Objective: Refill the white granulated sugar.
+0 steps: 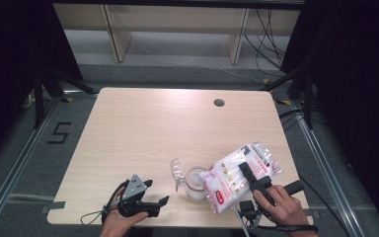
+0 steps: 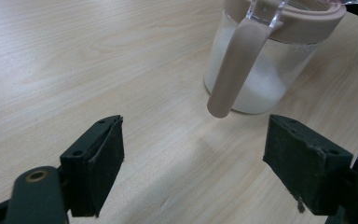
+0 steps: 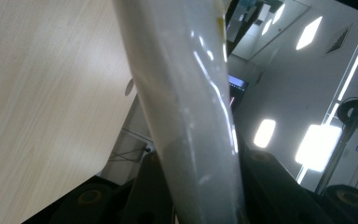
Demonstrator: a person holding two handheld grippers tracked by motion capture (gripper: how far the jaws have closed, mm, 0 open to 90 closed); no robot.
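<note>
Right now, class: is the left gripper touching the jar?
Apart. The left gripper view shows the left gripper open, bare table between its jaws and the jar.

The table [image 1: 143, 133] is pale wood-grain laminate, smooth and faintly sheened. On it, the jar [image 2: 265, 70] is clear glossy plastic with a matt beige rim and handle. The bag [image 1: 237, 177] above the jar is shiny, crinkled film. The left gripper [image 2: 205, 177] has matt black, scuffed pads.

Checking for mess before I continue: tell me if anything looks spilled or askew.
No spill shows on the table. The bag is tipped over the open jar, clamped in the right gripper. The jar's clear lid stands flipped up. The left gripper is open, empty.
</note>
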